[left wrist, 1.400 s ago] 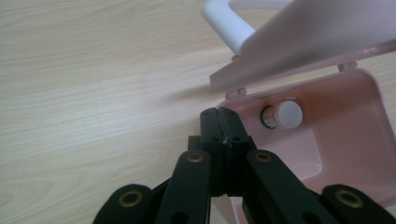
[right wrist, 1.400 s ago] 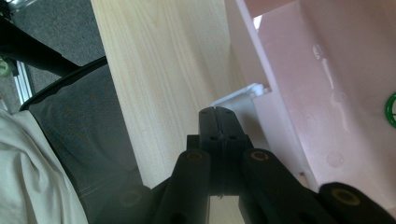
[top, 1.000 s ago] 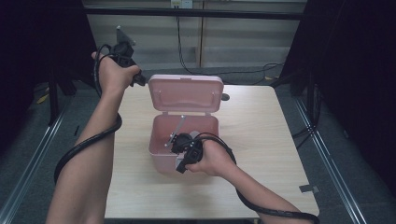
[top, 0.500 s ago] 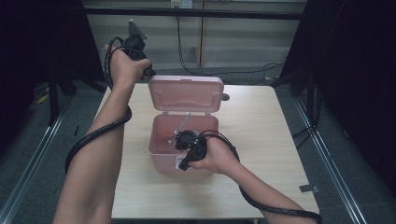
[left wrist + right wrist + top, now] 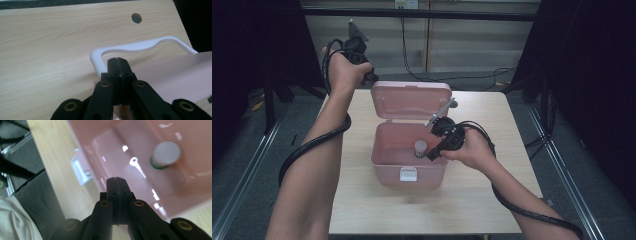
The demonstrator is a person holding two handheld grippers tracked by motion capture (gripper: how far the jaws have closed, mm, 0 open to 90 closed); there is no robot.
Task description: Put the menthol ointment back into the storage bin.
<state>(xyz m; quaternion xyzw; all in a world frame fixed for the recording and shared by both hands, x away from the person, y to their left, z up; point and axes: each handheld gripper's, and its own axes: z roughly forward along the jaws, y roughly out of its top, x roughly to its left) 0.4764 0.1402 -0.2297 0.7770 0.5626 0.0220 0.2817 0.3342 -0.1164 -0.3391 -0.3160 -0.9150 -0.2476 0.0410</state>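
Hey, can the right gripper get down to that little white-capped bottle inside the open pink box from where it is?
Probably yes: the lid is up, the bottle stands uncovered, and the right gripper is close beside it, though shut.

Three cams, one pink box [image 5: 409,165]

High one looks down over the table [image 5: 492,200]; both gripper cams sit close, sharing that box [image 5: 140,170].

Pale wood table [image 5: 472,200], round hole at its far corner. Grey floor [image 5: 242,150] around. Black curtains [image 5: 592,75] left, right. Cables [image 5: 412,55] trail far behind.
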